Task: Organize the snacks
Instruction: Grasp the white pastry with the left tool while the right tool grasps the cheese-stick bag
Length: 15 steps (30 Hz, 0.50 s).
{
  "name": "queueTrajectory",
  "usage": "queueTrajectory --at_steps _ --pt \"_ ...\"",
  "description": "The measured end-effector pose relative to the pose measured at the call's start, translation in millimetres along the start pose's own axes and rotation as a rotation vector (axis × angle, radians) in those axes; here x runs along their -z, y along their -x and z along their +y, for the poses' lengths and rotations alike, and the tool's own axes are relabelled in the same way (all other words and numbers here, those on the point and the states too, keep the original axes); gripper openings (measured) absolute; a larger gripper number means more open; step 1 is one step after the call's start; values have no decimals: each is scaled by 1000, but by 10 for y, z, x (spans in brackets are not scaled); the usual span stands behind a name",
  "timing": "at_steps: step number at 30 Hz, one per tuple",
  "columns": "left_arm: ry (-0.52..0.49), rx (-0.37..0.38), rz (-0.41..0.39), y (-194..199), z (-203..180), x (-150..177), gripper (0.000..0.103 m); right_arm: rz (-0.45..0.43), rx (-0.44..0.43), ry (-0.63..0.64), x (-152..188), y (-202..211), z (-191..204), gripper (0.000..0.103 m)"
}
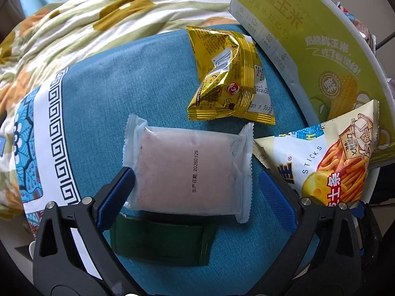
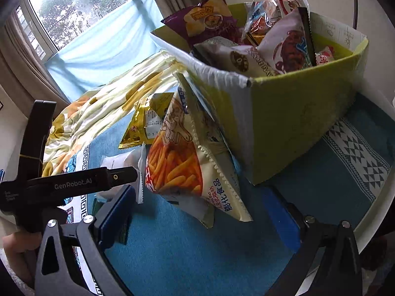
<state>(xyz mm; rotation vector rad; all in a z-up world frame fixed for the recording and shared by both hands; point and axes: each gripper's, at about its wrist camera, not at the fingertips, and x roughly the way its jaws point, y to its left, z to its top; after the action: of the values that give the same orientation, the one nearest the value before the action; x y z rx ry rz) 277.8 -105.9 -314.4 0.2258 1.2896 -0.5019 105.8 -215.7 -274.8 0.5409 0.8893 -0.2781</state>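
Note:
A white packet with a pinkish cake (image 1: 187, 170) lies on the blue cloth (image 1: 103, 93) between the fingers of my open left gripper (image 1: 195, 187); neither pad grips it. A dark green packet (image 1: 160, 241) lies under its near edge. A gold packet (image 1: 227, 79) lies farther off. A bag of cheese sticks (image 1: 328, 165) leans against the green box (image 1: 308, 32). In the right wrist view my open right gripper (image 2: 200, 209) hovers just in front of the stick bag (image 2: 182, 160), beside the green box (image 2: 296, 113), which holds several snack bags (image 2: 271, 37). The left gripper's body (image 2: 74, 185) shows at left.
A flowered blanket (image 1: 93, 24) lies bunched beyond the blue cloth. The round white table's edge (image 2: 377, 209) curves at right. A window (image 2: 74, 5) and curtains stand behind.

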Motion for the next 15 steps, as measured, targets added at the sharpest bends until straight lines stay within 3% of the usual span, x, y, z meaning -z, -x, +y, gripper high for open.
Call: queueTrajectory --at_steps 5,12,15 --pt "-29 -70 1 -73 -74 -55 101 2 -25 -29 -7 -85 -67 102" --pt "-83 -75 19 -106 -35 -26 101 14 -67 -72 -66 -189 -177 102" --pt "-68 -90 32 -157 66 9 95 22 -71 -75 -88 -233 -170 102"
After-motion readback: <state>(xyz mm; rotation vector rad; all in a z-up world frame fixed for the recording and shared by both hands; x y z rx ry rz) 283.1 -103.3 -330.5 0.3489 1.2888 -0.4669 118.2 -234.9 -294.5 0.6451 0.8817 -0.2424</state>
